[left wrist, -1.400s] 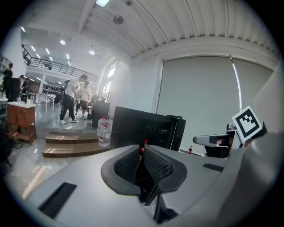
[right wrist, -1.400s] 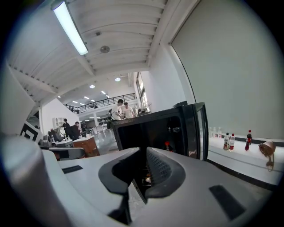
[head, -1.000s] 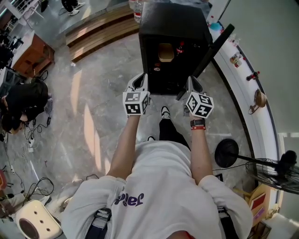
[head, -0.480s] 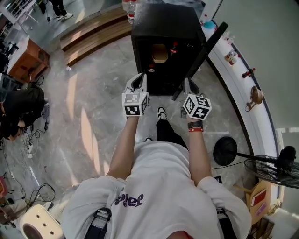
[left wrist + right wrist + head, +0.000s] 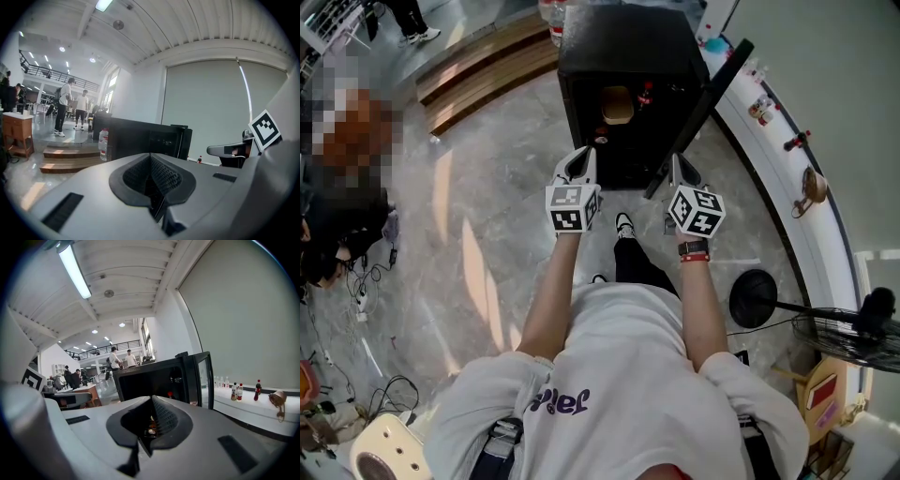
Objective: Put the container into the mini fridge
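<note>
The container (image 5: 617,105) sits inside the fridge (image 5: 628,37), dead ahead of the person at 12 o'clock. It is a small tan tub on an upper shelf, left of the middle, with a red-capped item (image 5: 647,94) just beside it at its 2 o'clock. The door (image 5: 703,108) stands swung out toward 1 o'clock.

Both tools hang short of the opening, apart from the fridge. The left gripper (image 5: 583,155) is clenched on nothing, and its own view shows the jaws pressed together (image 5: 151,180) with only the fridge (image 5: 136,138) beyond. The right gripper (image 5: 679,161) is likewise closed and empty (image 5: 151,420), aimed at the dark cavity (image 5: 154,376) beside the glass door (image 5: 204,376).

The tub looks light and fairly stiff, probably thin plastic or card, so it would likely dent under a hard pinch. If it needed moving, a grip across the side walls near the rim seems safest. Its surface looks matt, not slippery, though it shows too small to be sure.

No brand shows on the fridge. The bottles (image 5: 257,390) on the ledge at 3 o'clock carry labels too small to read. Purple lettering on the shirt (image 5: 558,401) appears upside down and cannot be read with confidence. The cubes bear only black-and-white squares.
</note>
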`<state>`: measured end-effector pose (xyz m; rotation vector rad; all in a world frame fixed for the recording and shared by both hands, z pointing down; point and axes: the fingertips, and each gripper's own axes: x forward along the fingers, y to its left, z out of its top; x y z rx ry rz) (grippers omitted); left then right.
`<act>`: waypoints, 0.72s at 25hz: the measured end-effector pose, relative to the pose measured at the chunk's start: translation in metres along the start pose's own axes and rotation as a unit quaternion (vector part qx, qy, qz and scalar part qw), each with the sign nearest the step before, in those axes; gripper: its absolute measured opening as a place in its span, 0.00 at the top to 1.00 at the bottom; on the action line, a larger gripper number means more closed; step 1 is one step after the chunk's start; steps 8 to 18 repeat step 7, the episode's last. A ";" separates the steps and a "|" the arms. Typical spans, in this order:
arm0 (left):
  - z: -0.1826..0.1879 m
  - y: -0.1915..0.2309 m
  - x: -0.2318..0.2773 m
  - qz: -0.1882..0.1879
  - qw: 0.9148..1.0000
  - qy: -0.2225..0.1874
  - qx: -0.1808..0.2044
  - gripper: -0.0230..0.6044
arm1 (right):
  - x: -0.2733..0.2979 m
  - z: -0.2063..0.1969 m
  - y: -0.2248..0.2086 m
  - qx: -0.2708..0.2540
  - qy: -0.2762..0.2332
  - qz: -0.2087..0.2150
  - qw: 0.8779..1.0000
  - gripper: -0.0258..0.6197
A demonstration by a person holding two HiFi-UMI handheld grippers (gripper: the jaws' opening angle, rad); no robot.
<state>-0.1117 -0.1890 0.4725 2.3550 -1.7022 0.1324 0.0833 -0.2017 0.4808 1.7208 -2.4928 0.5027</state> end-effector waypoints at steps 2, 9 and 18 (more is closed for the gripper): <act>-0.003 0.003 0.001 0.001 1.000 0.003 -0.002 0.93 | 0.003 -0.002 0.003 -0.002 0.003 0.004 1.000 0.94; -0.008 0.010 0.005 0.000 1.000 0.009 -0.006 0.93 | 0.015 -0.008 0.013 -0.010 0.013 0.026 1.000 0.94; -0.008 0.010 0.005 0.000 1.000 0.009 -0.006 0.93 | 0.015 -0.008 0.013 -0.010 0.013 0.026 1.000 0.94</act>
